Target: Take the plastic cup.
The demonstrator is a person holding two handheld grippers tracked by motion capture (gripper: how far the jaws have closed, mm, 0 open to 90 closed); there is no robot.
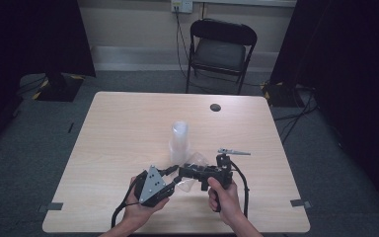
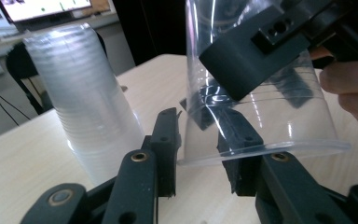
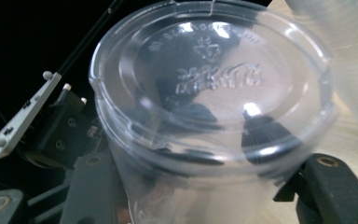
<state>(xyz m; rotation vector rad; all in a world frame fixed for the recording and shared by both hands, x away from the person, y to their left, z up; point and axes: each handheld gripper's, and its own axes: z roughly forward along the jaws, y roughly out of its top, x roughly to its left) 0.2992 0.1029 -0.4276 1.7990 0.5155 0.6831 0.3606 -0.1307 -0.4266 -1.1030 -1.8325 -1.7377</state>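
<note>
Stack of clear cups (image 1: pixel 179 142): upright, mouth-down on the wooden table (image 1: pixel 118 128), just behind the grippers; in the left gripper view it stands left of the jaws (image 2: pixel 81 100). Leave it be, don't knock it w/ the left elbow of the tool.

Left gripper (image 1: pixel 170 183): jaws apart, straddling the rim edge of the single clear plastic cup (image 2: pixel 261 116), one jaw inside the mouth, one outside. Pads don't look to be pressing the wall yet, though the clear plastic makes that hard to read. Close gently; thin wall will buckle if pinched hard.

Clear plastic cup (image 1: pixel 191 170): held off the table between both tools, lying roughly on its side, mouth toward the left gripper, base toward the right gripper's camera (image 3: pixel 209 88).

Right gripper (image 1: pixel 183 173): jaws clamped on the cup body near the base end; seen thru the plastic in the right gripper view. Keep this hold steady, no twist, till the left has a firm bite on the rim.

Step in hand, as I read it: passing or separating the cup btw the two tools. Do well by: left jaw squared to the rim, pinch wall only, right eases off after left is set, keep the cup clear of the stack.

Risk: crushed rim, or cup slipping since the plastic is slick.
</note>
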